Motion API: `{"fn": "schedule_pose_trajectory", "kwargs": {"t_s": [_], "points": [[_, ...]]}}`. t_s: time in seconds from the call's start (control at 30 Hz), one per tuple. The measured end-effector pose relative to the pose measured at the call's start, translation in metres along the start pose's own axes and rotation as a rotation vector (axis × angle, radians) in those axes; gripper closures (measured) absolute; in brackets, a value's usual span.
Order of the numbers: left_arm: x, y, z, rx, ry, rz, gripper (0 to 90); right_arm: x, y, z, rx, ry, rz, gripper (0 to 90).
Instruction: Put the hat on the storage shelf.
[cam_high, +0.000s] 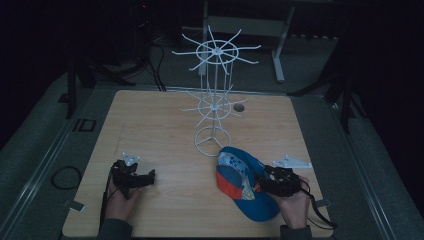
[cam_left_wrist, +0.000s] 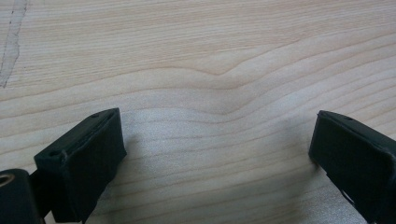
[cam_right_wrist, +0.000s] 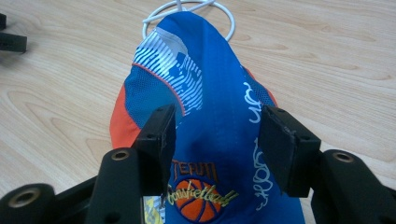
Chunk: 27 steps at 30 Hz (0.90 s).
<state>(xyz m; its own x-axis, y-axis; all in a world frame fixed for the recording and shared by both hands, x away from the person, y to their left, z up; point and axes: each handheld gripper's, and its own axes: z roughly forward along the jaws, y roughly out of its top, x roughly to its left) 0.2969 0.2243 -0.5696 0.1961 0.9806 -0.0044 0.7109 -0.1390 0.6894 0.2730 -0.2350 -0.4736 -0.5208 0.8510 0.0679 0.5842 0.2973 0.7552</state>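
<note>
My right gripper (cam_right_wrist: 217, 140) had its jaws pinched on the bunched crown of the blue cap (cam_right_wrist: 210, 107), which lay on the table (cam_high: 165, 125) just in front of the white rack's (cam_high: 216, 100) ring base. My left gripper (cam_left_wrist: 217, 154) sat wide apart over bare wood, well clear of the cap, holding nothing.

In the right gripper view, the lower part of the blue cap (cam_right_wrist: 219, 140) is cut off by the bottom edge, and its basketball emblem lettering is partly covered by the black jaws. The white wire stand (cam_right_wrist: 187, 9) shows only its base ring, cropped at the top edge. In the high view, the room beyond the table (cam_high: 150, 125) is too dark to resolve.
</note>
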Motion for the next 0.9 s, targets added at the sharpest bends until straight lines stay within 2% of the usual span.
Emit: {"fn": "schedule_pose_trajectory", "kwargs": {"t_s": [0.43, 0.73, 0.9], "points": [[-0.001, 0.001, 0.001, 0.002, -0.001, 0.000, 3.6, 0.003, -0.003, 0.002, 0.000, 0.004, 0.013, 47.0], [-0.001, 0.001, 0.001, -0.001, 0.000, -0.004, 3.7, 0.003, 0.008, -0.006, 0.008, 0.019, -0.018, 48.4], [-0.001, 0.001, 0.001, -0.001, 0.001, -0.004, 3.6, 0.003, 0.014, -0.005, 0.036, 0.018, -0.044, 48.3]]}}
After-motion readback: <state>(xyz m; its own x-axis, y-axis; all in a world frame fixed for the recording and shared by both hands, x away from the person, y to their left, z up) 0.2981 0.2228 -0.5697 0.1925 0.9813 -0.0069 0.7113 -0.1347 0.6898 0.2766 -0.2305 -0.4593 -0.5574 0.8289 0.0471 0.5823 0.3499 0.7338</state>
